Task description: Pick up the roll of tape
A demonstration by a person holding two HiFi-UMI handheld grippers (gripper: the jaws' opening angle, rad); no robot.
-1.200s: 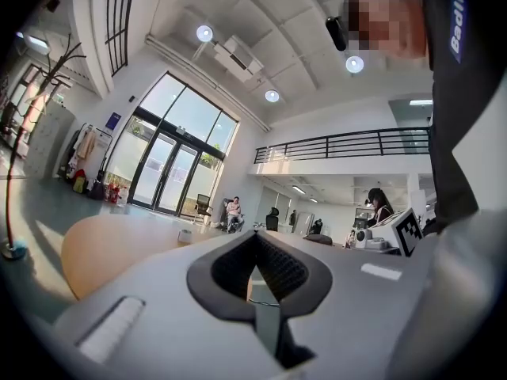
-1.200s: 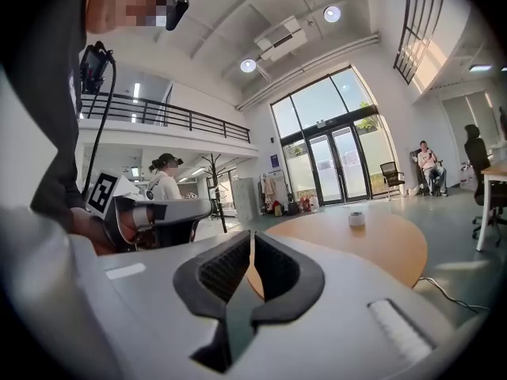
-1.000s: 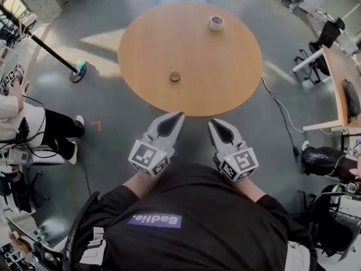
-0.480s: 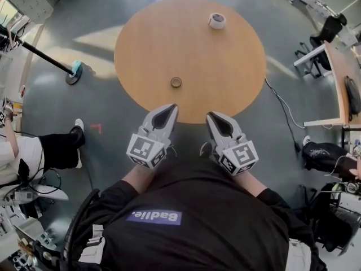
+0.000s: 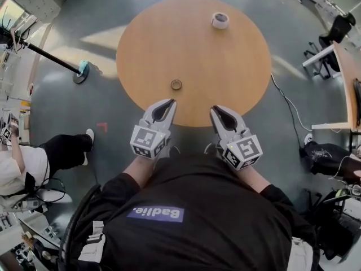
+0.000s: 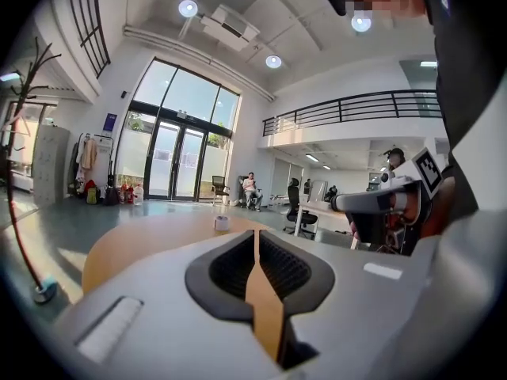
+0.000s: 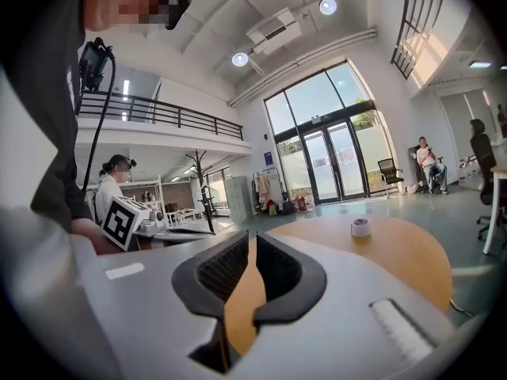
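Observation:
A white roll of tape (image 5: 220, 20) lies at the far right of the round wooden table (image 5: 225, 72). It also shows small and distant as the tape roll (image 6: 215, 222) in the left gripper view and the tape roll (image 7: 360, 227) in the right gripper view. A small brown ring (image 5: 176, 84) lies nearer the front. My left gripper (image 5: 169, 102) hovers at the table's near edge. Its jaws have just been opening and stand a narrow slit apart with nothing between them, as the left gripper (image 6: 255, 232) shows. My right gripper (image 5: 217, 109) is beside it, and the right gripper (image 7: 252, 234) also shows a slim, empty gap.
A pole stand with a teal base (image 5: 83, 69) stands on the floor left of the table. A seated person (image 5: 34, 165) is at the far left. A desk (image 5: 345, 83) and chairs are at the right, with a cable (image 5: 282, 106) on the floor between.
Both grippers have come forward to the table's near edge, and the table looks larger and closer. The seated person's legs have shifted at the left.

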